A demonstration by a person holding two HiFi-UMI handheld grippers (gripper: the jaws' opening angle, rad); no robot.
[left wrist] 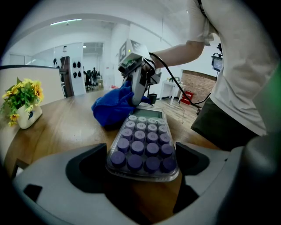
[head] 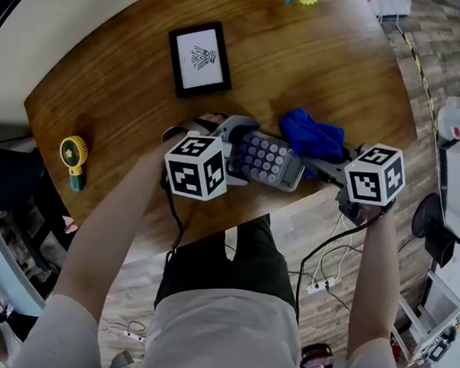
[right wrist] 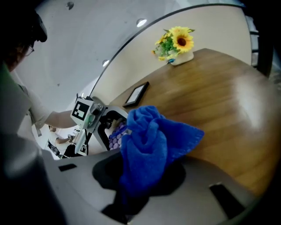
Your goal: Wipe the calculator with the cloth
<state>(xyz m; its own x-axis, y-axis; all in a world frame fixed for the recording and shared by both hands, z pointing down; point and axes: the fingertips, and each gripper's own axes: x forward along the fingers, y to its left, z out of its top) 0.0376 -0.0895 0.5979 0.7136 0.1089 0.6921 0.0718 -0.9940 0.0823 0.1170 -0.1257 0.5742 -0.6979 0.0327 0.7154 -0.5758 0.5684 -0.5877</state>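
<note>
My left gripper (head: pixel 237 155) has its fingers clamped on the calculator (head: pixel 267 160), at the bench's (head: pixel 325 58) 6 o'clock edge. My right gripper's (head: pixel 328 161) fingers pinch the blue cloth (head: pixel 311 136), which touches the calculator's 1 o'clock corner. I reckon a hard swipe could tug the calculator loose and off the edge. I count one calculator, one cloth, one picture frame (head: pixel 200 58), one yellow fan (head: pixel 73 157) and one flower pot (right wrist: pixel 181 57).

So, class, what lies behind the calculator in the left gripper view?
The blue cloth, bunched in the right gripper, at the calculator's display end. The table beneath the cloth is covered.
</note>
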